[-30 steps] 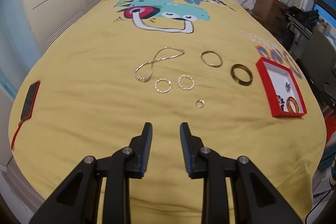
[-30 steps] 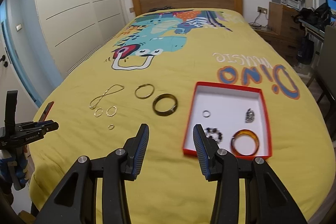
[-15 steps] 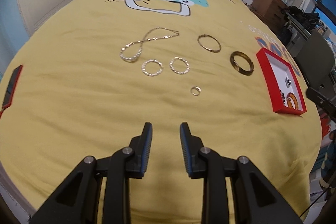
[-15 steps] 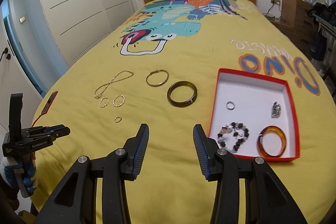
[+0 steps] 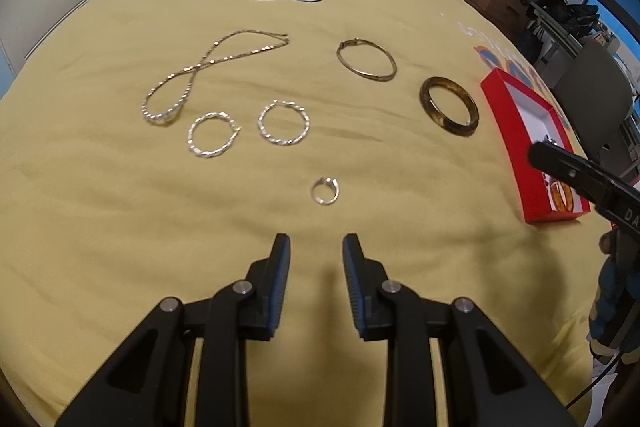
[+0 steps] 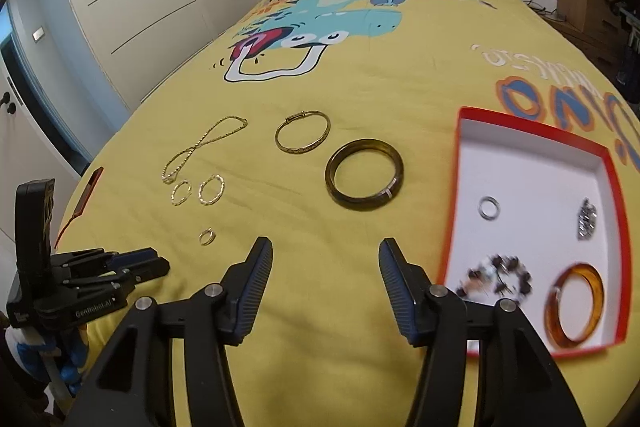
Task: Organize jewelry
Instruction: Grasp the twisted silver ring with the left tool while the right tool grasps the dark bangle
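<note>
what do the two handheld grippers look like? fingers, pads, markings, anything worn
Both the left gripper and the right gripper are matte black plastic with triangular cut-out links and silver pivot bolts. Ribbed blue pads line the fingers. White lettering marks the left gripper's body in the right wrist view. A blue sleeve shows under the right gripper.

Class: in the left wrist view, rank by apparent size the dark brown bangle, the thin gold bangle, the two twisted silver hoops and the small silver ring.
1. Dark brown bangle and thin gold bangle: alike, unranked.
2. Two twisted silver hoops: alike.
3. Small silver ring, though nearest the camera.
</note>
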A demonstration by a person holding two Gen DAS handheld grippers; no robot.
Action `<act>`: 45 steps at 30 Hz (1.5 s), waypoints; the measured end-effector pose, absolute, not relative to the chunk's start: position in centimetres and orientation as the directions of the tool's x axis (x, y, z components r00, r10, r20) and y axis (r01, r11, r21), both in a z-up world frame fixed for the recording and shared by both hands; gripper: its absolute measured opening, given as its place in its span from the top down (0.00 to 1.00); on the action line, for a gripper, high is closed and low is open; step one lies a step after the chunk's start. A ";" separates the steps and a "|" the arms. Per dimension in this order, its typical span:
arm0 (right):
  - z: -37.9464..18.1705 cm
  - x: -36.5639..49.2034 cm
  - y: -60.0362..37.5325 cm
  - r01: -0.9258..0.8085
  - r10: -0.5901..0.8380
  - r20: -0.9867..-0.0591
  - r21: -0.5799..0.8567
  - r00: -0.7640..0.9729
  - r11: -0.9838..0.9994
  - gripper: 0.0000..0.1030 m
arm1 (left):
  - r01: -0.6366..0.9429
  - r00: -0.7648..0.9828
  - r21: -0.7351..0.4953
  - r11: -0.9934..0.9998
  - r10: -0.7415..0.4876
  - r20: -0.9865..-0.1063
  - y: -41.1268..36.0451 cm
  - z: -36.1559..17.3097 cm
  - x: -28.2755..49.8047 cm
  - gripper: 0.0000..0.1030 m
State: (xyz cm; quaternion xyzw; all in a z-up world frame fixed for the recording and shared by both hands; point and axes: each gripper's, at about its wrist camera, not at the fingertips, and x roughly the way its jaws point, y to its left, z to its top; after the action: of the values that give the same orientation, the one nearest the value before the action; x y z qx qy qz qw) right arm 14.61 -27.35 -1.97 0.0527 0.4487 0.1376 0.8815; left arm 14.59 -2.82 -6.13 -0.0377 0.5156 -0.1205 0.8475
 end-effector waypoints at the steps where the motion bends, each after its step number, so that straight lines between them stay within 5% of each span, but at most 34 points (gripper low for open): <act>1: -2.2 15.1 -27.2 -0.199 0.292 -0.778 0.216 0.556 0.956 0.47 | 0.163 0.439 -0.194 0.967 -0.248 -0.863 -2.9 -6.3 14.9 0.75; 12: -3.8 19.0 -26.9 -0.193 0.285 -0.785 0.212 0.550 0.958 0.40 | 0.154 0.419 -0.236 0.959 -0.280 -0.864 -3.1 -7.9 17.0 0.75; 23: -4.2 22.8 -26.3 -0.202 0.248 -0.800 0.161 0.546 0.966 0.21 | 0.170 0.411 -0.223 0.960 -0.274 -0.869 -4.3 -9.1 18.2 0.75; 45: -7.5 25.6 -25.0 -0.262 0.146 -0.879 0.024 0.454 0.965 0.19 | 0.178 0.431 -0.206 0.962 -0.264 -0.863 -4.4 -9.8 17.8 0.82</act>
State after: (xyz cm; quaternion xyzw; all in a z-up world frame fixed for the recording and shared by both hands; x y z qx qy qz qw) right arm 25.59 -24.96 -7.52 -0.0572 0.5084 0.1198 0.8508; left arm 17.81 -4.38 -9.75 -0.0416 0.5170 -0.1309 0.8449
